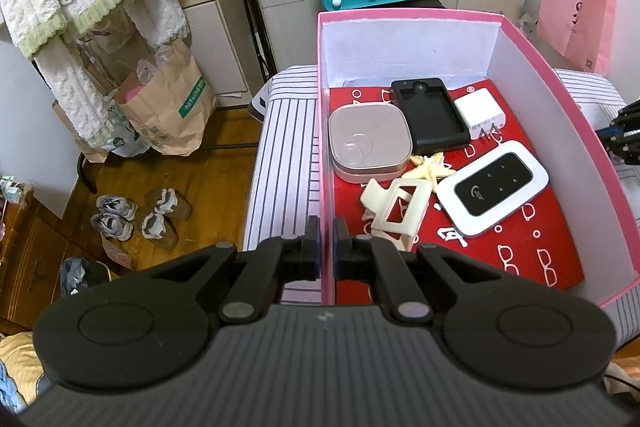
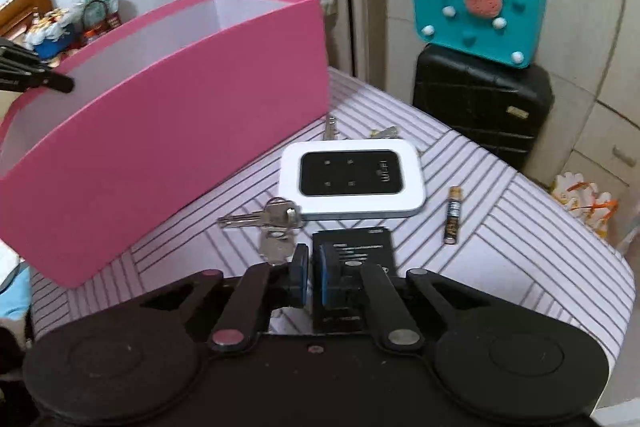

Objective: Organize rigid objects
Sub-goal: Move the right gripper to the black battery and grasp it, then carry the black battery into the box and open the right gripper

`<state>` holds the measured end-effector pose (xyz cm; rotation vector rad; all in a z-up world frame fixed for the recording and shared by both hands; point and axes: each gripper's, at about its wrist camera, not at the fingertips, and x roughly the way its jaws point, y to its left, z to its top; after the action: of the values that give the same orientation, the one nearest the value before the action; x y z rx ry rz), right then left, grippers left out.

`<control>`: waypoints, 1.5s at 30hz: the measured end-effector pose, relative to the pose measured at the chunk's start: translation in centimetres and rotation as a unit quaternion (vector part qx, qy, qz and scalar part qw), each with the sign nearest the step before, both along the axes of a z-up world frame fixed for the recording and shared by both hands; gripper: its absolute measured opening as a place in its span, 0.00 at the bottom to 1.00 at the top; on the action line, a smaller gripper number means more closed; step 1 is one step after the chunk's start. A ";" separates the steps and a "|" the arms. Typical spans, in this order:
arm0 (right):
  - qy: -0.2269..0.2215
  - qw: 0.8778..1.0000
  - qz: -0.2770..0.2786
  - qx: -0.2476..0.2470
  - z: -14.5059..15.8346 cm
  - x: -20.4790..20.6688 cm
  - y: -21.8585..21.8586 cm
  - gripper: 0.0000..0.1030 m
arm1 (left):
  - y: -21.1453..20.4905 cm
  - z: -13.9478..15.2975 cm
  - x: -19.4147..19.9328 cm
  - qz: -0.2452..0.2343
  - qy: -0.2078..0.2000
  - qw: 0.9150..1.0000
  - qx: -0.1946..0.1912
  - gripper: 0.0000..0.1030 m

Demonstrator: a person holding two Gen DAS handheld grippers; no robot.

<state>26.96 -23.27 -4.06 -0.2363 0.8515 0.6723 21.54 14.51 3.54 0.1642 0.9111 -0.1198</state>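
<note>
A pink box stands on the striped surface. My left gripper is shut on its left wall. Inside lie a beige square case, a black phone case, a white charger, a white router, a cream hair claw and a yellowish clip. My right gripper is shut and empty, above the striped surface. Ahead of it lie a black card, keys, another white router and a battery. The box stands to their left.
A teal felt bag sits on a black suitcase behind the striped surface. More small keys lie past the router. Paper bags and shoes are on the wooden floor at left. A pink bag hangs at right.
</note>
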 end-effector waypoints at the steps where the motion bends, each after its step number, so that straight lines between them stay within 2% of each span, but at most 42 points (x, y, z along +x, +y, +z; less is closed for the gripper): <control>1: -0.006 1.000 -0.001 -0.009 0.1 -0.1 0.0 0.21 | 0.0 0.0 0.0 0.000 0.000 1.000 0.000 0.05; 2: -0.013 1.000 -0.008 -0.018 0.2 -0.2 0.0 0.32 | 0.1 -0.1 0.0 0.000 0.001 1.000 -0.001 0.05; 4: -0.012 0.999 -0.008 -0.033 0.3 0.0 0.0 0.43 | 0.2 -0.1 0.0 -0.001 0.003 1.000 -0.004 0.05; 8: 0.020 0.996 -0.012 -0.084 0.1 0.9 0.4 0.53 | 0.3 -0.1 0.0 -0.005 0.004 1.000 -0.002 0.05; 13: 0.093 0.992 -0.033 -0.083 0.3 3.4 0.5 0.55 | 0.6 0.0 0.3 -0.010 0.015 1.000 -0.009 0.05; 19: 0.097 0.988 -0.058 -0.102 0.4 3.1 1.7 0.53 | 0.5 -0.2 0.4 -0.014 0.025 1.000 -0.004 0.05; 30: 0.109 0.989 -0.089 -0.042 1.6 2.3 1.0 0.53 | 0.6 -0.1 0.5 -0.023 0.034 0.999 -0.002 0.03; 37: 0.081 0.993 -0.082 0.000 5.8 0.4 1.4 0.53 | 0.6 0.1 1.0 -0.042 0.055 0.998 0.002 0.03; 45: 0.044 0.997 -0.024 0.051 11.5 -2.5 4.7 0.53 | 1.2 0.3 1.2 -0.053 0.064 0.997 -0.011 0.04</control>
<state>24.41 -18.61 7.44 -0.0951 0.9023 0.6823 22.75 15.66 3.85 0.1862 1.0283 -0.2398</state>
